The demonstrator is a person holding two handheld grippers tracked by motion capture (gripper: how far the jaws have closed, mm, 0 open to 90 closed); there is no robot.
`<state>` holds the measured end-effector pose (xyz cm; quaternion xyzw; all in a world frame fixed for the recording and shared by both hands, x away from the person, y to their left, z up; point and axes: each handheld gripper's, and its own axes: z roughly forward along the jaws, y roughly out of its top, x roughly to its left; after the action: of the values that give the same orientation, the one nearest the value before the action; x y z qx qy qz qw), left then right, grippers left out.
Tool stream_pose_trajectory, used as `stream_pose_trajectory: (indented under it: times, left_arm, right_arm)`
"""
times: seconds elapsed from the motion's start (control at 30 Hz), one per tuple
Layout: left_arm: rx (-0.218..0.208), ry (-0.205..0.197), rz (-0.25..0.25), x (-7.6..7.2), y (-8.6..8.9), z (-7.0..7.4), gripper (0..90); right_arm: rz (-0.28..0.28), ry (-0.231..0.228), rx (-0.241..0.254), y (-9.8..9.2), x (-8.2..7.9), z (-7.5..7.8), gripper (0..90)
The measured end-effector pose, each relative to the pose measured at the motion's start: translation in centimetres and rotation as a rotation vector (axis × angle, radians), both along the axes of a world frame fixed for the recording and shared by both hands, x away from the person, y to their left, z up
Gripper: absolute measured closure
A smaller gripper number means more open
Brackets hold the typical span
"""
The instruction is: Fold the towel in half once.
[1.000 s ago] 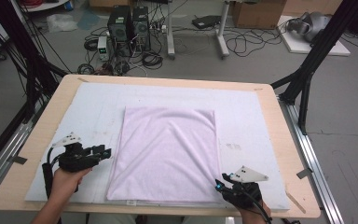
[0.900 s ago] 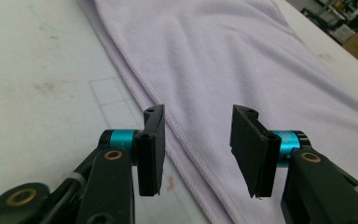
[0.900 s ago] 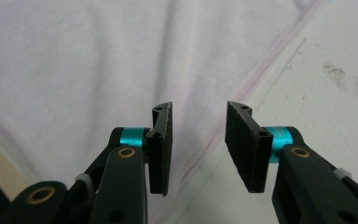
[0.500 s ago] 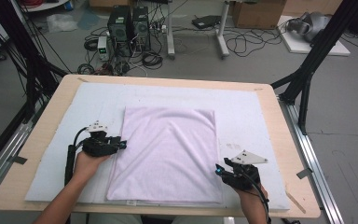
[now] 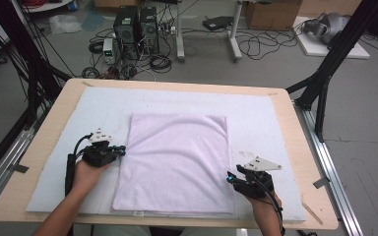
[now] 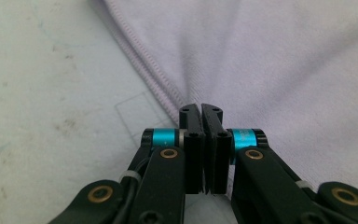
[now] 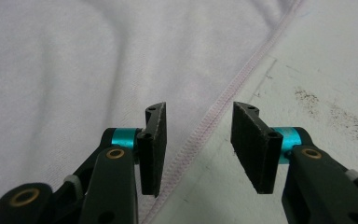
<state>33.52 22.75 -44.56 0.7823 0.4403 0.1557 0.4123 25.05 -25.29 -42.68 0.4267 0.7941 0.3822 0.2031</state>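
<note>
A pale lilac cloth [image 5: 176, 162] lies flat in the middle of a white mat [image 5: 275, 123] on a wooden table [image 5: 300, 147], folded into a tall rectangle with its stitched hems at either side. The left gripper [image 5: 120, 150], held in the person's left hand [image 5: 86, 172], sits at the cloth's left hem; in the left gripper view its jaws have just closed and now meet at the stitched edge [image 6: 154, 74], the fabric puckering toward them, so the gripper [image 6: 200, 109] looks pinched on that edge. The mat's scuffed surface [image 6: 51, 116] spreads to the left of those jaws.

Across the cloth, the right gripper [image 5: 231, 178] rests at the right hem low on the cloth, in the person's right hand [image 5: 263, 206]. In the right gripper view the gripper [image 7: 198, 116] has its jaws standing apart, straddling the hem [image 7: 223, 107], which runs between them without either pad pressing on it; cloth [image 7: 74, 70] lies to their left, bare mat [image 7: 321, 70] to their right.

Beyond the table, computer towers [image 5: 135, 24] and tangled cables [image 5: 256, 46] sit on the grey floor.
</note>
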Motion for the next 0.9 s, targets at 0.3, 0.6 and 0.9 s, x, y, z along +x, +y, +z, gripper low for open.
stream_pose_trajectory:
  times: [0.3, 0.6, 0.9]
  left_arm:
    - [-0.096, -0.043, 0.062, 0.5, 1.1, 0.4, 57.5]
    - [-0.186, -0.062, 0.095, 2.1, 1.7, 0.9, 56.3]
    - [-0.229, -0.023, 0.114, 6.9, 1.5, 1.3, 55.8]
  right_arm:
    - [-0.039, 0.007, 0.003, 0.1, 1.4, -0.3, 51.8]
    - [-0.128, 0.036, 0.013, 1.6, 6.3, -1.0, 64.1]
    - [-0.124, 0.042, -0.055, 1.7, 6.5, -1.4, 66.0]
